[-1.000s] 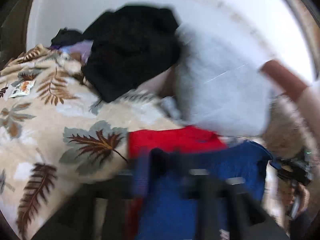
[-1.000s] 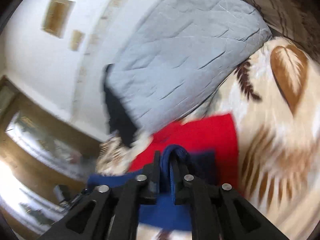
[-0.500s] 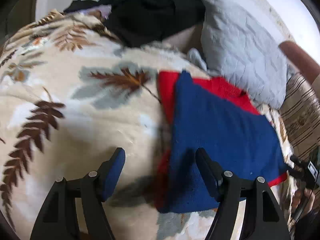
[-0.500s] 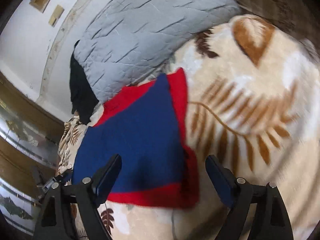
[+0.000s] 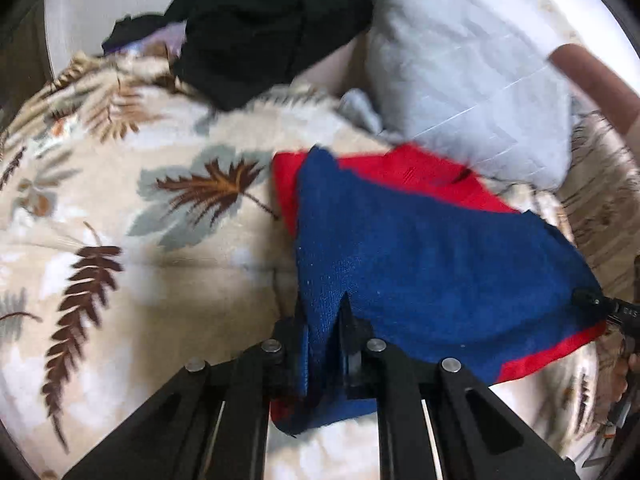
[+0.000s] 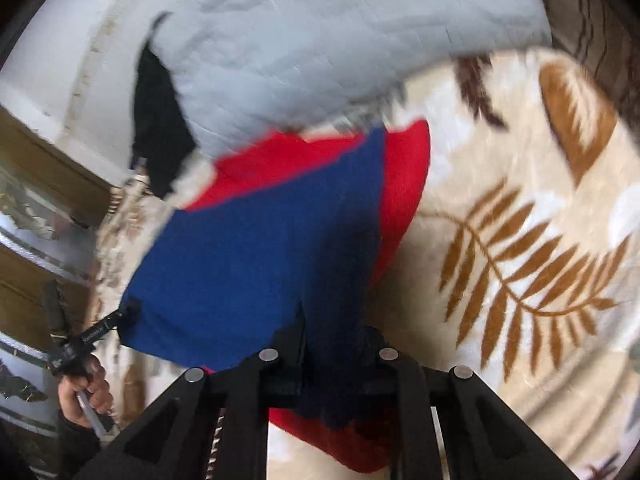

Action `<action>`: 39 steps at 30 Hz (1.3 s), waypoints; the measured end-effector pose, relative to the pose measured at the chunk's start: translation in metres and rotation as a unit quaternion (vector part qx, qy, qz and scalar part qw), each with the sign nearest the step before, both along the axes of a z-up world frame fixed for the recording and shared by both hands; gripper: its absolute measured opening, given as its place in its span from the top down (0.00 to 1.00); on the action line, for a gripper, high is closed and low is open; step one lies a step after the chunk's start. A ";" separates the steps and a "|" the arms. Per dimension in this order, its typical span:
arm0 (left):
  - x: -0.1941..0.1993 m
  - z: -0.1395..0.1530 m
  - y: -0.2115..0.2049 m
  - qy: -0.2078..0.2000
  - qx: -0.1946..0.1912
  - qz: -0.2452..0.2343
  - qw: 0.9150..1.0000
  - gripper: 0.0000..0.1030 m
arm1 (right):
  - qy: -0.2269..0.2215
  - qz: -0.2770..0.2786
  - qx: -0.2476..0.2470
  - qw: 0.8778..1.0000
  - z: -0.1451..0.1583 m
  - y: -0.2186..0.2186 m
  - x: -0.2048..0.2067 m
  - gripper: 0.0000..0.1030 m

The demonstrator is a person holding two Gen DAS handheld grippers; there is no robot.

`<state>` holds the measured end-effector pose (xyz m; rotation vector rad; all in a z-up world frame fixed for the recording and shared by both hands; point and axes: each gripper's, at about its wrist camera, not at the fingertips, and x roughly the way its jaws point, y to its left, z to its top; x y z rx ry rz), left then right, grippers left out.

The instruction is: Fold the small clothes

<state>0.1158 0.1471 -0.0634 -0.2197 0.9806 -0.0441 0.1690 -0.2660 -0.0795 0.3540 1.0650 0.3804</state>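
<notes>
I had the left gripper nearly closed, its jaws having just been closing, pinching the near edge of the blue knitted cloth at one corner. My right gripper was likewise almost closed, jaws just been closing, clamped on a bunched fold of the same blue cloth at its other near corner. The cloth lay on top of the red knitted garment, both on the cream leaf-print fleece blanket near its far edge, just in front of the grey quilted pillow. A black clothes heap sat beside the pillow.
</notes>
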 end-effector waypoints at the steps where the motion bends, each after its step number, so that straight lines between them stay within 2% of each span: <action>1: -0.012 0.006 -0.002 -0.006 0.001 -0.002 1.000 0.89 | -0.004 0.009 0.000 1.000 0.013 0.001 -0.011 0.83; 4: -0.061 0.005 0.000 0.009 -0.018 -0.011 1.000 0.88 | 0.000 0.029 0.004 1.000 0.024 0.000 -0.051 0.83; 6: -0.095 -0.018 0.002 0.033 -0.022 -0.011 0.999 0.86 | 0.011 0.030 0.022 0.999 0.014 -0.008 -0.083 0.82; 7: -0.108 -0.039 0.004 0.050 -0.023 -0.008 0.998 0.84 | 0.028 0.026 0.035 0.999 0.000 -0.016 -0.100 0.80; 8: -0.116 -0.065 0.009 0.072 -0.017 -0.005 0.997 0.76 | 0.049 0.018 0.030 0.998 -0.026 -0.024 -0.119 0.72; 9: -0.120 -0.077 0.014 0.079 -0.025 -0.001 0.997 0.74 | 0.067 0.014 0.010 0.998 -0.051 -0.029 -0.128 0.52; 10: -0.125 -0.077 0.023 0.058 -0.056 0.003 0.997 0.73 | 0.088 0.005 0.002 0.996 -0.070 -0.035 -0.135 0.42; 11: -0.127 -0.073 0.031 0.057 -0.074 0.012 0.996 0.70 | 0.068 -0.008 0.034 0.997 -0.076 -0.045 -0.145 0.44; 12: -0.126 -0.064 0.037 0.055 -0.073 0.026 0.995 0.69 | 0.044 -0.024 0.061 0.997 -0.071 -0.055 -0.152 0.44; 14: -0.122 -0.042 0.041 0.014 -0.050 0.033 0.998 0.69 | 0.021 -0.052 0.067 0.996 -0.053 -0.069 -0.159 0.43; 15: -0.116 -0.032 0.039 -0.003 -0.037 0.024 0.999 0.69 | -0.016 -0.057 0.065 0.996 -0.037 -0.074 -0.160 0.43; 16: -0.109 -0.025 0.037 -0.014 -0.035 0.016 0.999 0.69 | -0.031 -0.054 0.058 0.996 -0.029 -0.074 -0.157 0.43; 18: -0.090 -0.018 0.031 -0.033 -0.040 -0.004 0.999 0.69 | -0.039 -0.044 0.055 0.997 -0.021 -0.071 -0.148 0.43; 21: -0.052 -0.023 0.016 -0.025 -0.033 -0.033 0.999 0.69 | -0.053 -0.018 0.035 0.998 -0.017 -0.052 -0.122 0.43; 23: -0.029 -0.032 0.007 -0.012 -0.014 -0.037 0.999 0.69 | -0.055 -0.010 0.020 0.998 -0.022 -0.043 -0.107 0.43; 28: -0.010 -0.050 0.001 0.002 0.000 -0.029 1.000 0.69 | -0.054 -0.013 -0.022 0.998 -0.031 -0.024 -0.068 0.43; 32: -0.002 -0.062 0.001 0.016 -0.001 -0.029 0.999 0.69 | -0.035 -0.005 -0.047 0.998 -0.047 -0.011 -0.043 0.48; 33: -0.001 -0.063 0.000 0.016 0.007 -0.029 0.999 0.71 | -0.022 0.001 -0.059 0.998 -0.054 -0.006 -0.037 0.62; 34: -0.001 -0.062 -0.001 0.016 0.014 -0.029 0.999 0.89 | -0.018 0.002 -0.062 0.998 -0.057 -0.004 -0.035 0.72; 35: -0.002 -0.058 -0.001 0.012 0.015 -0.031 0.999 0.92 | -0.020 0.001 -0.071 0.997 -0.054 -0.002 -0.035 0.87; 36: -0.005 -0.051 0.000 0.002 0.012 -0.032 0.999 0.92 | -0.025 0.003 -0.074 0.997 -0.051 -0.002 -0.036 0.91; 39: -0.017 -0.022 -0.003 -0.053 0.018 -0.039 0.998 0.93 | -0.072 0.008 -0.095 0.993 -0.018 0.005 -0.050 0.92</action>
